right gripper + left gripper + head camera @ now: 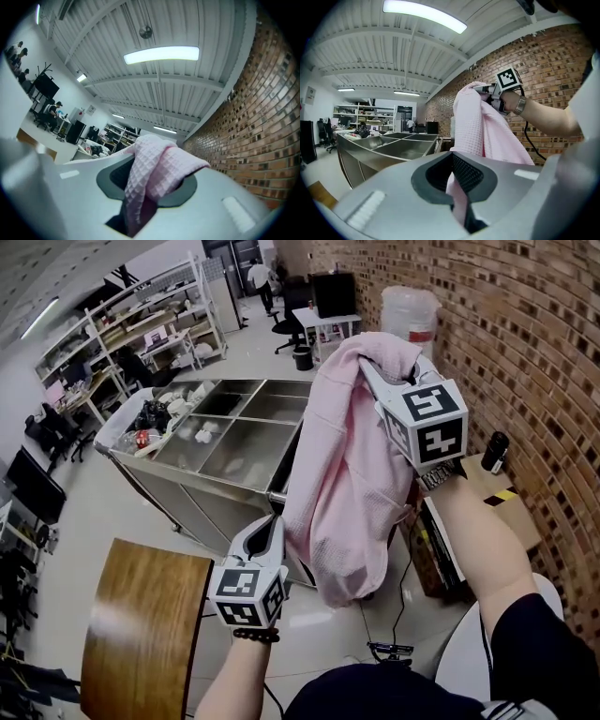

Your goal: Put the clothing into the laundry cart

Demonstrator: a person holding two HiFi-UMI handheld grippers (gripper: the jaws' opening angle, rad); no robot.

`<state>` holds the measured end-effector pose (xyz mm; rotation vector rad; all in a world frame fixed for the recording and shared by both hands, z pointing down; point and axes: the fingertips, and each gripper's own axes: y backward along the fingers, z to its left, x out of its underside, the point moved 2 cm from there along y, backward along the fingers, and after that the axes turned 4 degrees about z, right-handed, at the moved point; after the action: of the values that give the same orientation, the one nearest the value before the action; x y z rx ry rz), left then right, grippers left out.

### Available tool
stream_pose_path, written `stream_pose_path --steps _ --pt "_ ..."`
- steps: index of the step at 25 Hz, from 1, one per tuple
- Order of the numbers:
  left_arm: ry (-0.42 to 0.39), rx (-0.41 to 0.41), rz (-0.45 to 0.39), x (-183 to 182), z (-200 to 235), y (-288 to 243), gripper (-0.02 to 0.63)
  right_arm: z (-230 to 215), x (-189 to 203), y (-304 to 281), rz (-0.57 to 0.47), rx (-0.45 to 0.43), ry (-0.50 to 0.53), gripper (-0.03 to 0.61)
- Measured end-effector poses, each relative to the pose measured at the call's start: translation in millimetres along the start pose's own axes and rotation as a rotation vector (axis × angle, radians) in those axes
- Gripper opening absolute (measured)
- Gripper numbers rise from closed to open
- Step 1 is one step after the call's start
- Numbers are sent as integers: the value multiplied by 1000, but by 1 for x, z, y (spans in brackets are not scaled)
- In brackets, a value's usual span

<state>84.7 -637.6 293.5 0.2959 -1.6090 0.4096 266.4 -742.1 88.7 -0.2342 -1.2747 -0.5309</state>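
**Fingers (113,180), right gripper (373,371):** nearly together, pinched on a bunched fold of the clothing (342,474), which spills over the top of the pads.

**Fingers (466,173), left gripper (268,529):** nearly together, clamping a thin strip of the same fabric low on its left edge.

**Clothing:** one pink garment in soft waffle weave with a small square grid. It is limp and hangs in long vertical folds from the raised right gripper. It is fully airborne, just beside the near right corner of the laundry cart (187,502) and not over any bin.

**Progress (judged):**
- Done: the pickup. Both grippers carry the garment.
- Left: moving it across the rim, lowering it and letting go. No pink fabric is inside the cart yet.

**Laundry cart:** brushed sheet metal, rectangular, divided into open bins with sloped, reflective walls. The near bins look bare. The far-left bin holds mixed dark and pale items (150,418) too small to identify.

**Surroundings:**
- Wooden tabletop (141,634): brown grain with rounded corners, at lower left.
- Brick wall (525,352): rough and mottled, on the right.
- Floor (94,502): pale and smooth.
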Motion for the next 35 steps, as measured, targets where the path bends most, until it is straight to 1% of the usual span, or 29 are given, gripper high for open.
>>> stream_pose_path --steps 7,11,15,17,18,20,21,24,28,31,33,35 --pt "3 4 25 14 8 -20 2 -18 104 -44 222 13 -47 114" --pt "3 14 27 14 8 -27 2 -19 164 -62 370 -3 -54 118" --pt "1 26 30 16 6 -31 2 -16 207 -69 462 -14 -63 124" --pt "2 28 31 16 5 -32 2 -11 223 -72 512 -44 -68 131" --pt "1 29 31 16 4 -33 2 -7 232 -73 546 -74 -69 140" --pt "0 32 30 16 2 -33 2 5 249 -75 624 -147 -68 187" --pt "0 33 30 16 1 -33 2 10 258 -74 658 -175 -68 218" --pt "-3 37 30 15 -2 -33 2 17 275 -70 714 -215 -74 249" --pt "-1 37 32 15 -4 -31 2 21 286 -64 770 -271 -82 262" --pt "-2 42 33 15 -10 -31 2 24 294 -56 819 -323 -65 278" --pt "-2 43 33 15 -12 -32 2 24 296 -51 837 -341 -46 278" --pt "0 45 34 15 -12 -32 2 21 294 -48 836 -341 -38 279"
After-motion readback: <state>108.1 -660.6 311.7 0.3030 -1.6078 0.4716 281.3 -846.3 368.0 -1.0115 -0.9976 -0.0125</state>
